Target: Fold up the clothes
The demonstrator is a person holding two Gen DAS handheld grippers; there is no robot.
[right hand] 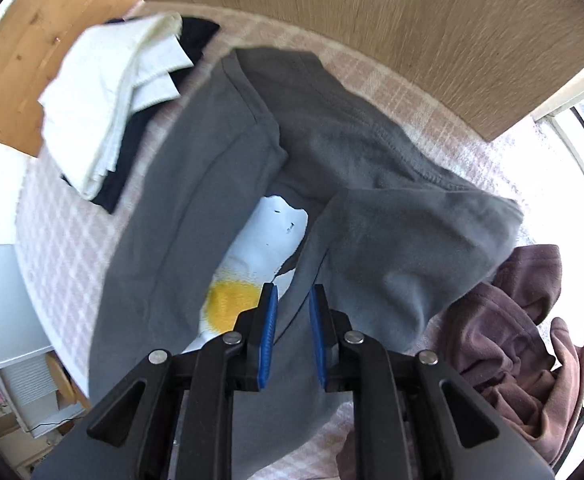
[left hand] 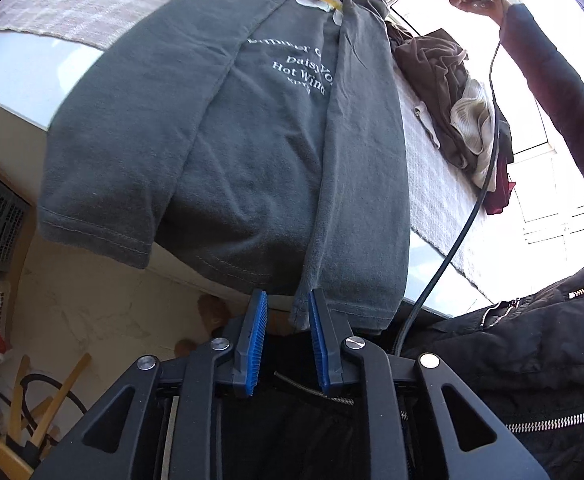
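A grey T-shirt [left hand: 252, 140] with white lettering lies on the cloth-covered table, its right side folded in over the middle and its hem hanging over the near edge. My left gripper [left hand: 288, 300] is open at that hem. The hem's corner hangs loose against the inner face of the right pad [left hand: 317, 340], and the pads do not press on it. In the right wrist view the same shirt [right hand: 351, 160] shows its collar end and a white and yellow print [right hand: 268, 232]. My right gripper [right hand: 293, 294] hovers open over the folded edge, with cloth showing below the gap.
Unfolded brown, white and red clothes [left hand: 451, 92] are heaped at the table's right, with the brown garment [right hand: 511, 340] near my right gripper. A folded white and dark stack [right hand: 112, 100] lies at the far left. A black cable [left hand: 471, 208] crosses the table. A wooden panel [right hand: 371, 20] stands behind.
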